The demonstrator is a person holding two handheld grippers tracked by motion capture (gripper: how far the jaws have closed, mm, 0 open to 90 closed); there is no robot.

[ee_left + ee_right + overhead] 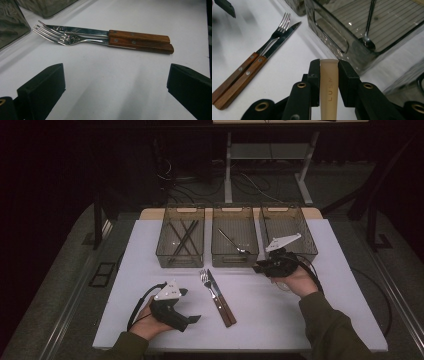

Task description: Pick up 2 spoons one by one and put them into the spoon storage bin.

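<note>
Three bins [180, 251] stand behind fork [209, 286] and knife [220, 299].

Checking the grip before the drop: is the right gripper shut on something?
Yes: the right gripper is shut on a beige handle, pads pressing both sides.

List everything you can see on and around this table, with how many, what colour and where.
Bins: three, smoky clear, in a row at the table's far edge.
Chopsticks: several, dark, left bin.
Spoon: one, metal, middle bin.
Fork: one, wooden handle, table centre.
Knife: one, wooden handle, touching the fork.
Beige handle: one, clamped in the right tool.
Table: one, white.
Left tool: black, open, near left.
Right tool: black, before the right bin.
</note>
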